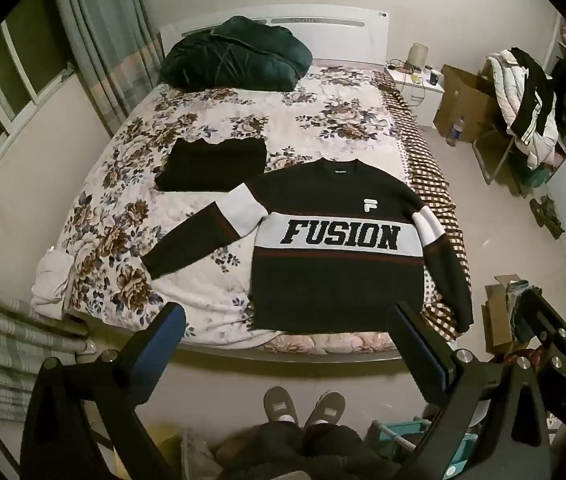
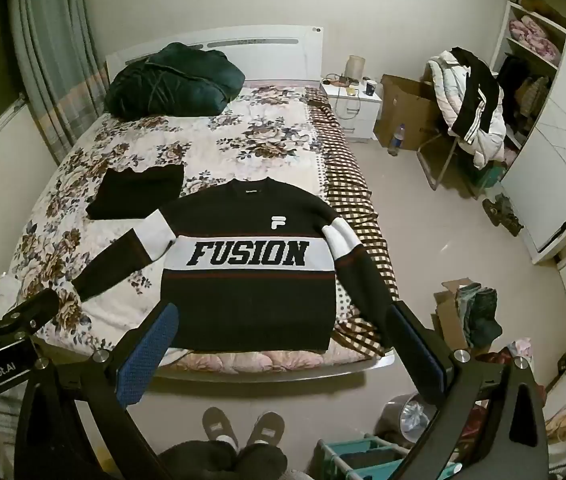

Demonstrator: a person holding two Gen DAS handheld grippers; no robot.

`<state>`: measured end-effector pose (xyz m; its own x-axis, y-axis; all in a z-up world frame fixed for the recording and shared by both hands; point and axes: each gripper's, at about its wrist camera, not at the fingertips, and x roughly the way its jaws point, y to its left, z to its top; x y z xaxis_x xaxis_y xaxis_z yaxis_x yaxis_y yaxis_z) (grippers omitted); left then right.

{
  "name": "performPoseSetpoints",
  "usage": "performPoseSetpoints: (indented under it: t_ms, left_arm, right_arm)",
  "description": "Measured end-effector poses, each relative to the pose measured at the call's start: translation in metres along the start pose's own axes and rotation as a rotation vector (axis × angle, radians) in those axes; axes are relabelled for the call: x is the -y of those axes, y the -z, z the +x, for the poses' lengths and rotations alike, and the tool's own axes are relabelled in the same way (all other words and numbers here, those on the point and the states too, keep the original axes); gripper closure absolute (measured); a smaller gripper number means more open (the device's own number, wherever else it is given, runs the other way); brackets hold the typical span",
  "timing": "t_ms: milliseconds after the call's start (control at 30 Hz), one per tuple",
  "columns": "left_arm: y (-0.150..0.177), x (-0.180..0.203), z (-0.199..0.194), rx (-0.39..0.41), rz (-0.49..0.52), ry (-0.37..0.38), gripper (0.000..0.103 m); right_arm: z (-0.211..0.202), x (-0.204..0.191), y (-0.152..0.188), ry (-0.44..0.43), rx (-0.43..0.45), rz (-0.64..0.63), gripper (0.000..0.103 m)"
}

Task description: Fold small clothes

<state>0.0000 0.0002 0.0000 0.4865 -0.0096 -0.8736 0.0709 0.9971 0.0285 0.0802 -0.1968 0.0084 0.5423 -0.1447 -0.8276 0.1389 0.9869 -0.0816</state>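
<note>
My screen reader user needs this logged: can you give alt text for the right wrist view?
A black sweater with a white FUSION band lies flat, sleeves spread, at the foot of a floral bed, a folded black garment beside it. The right gripper hovers open above the bed edge, holding nothing.

A black sweater (image 1: 335, 256) with a white "FUSION" band lies flat, face up, sleeves spread, at frame centre; a folded black garment (image 1: 211, 164) lies just upper left of it.
</note>
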Motion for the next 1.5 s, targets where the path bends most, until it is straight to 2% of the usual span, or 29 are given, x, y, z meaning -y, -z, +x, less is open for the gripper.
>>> performPoseSetpoints:
  t_ms: [1500]
  left_arm:
    - [-0.004, -0.002, -0.005, 0.021, 0.006, -0.010, 0.000]
  right_arm:
    - [-0.016, -0.004, 0.001, -0.019, 0.006, 0.016, 0.000]
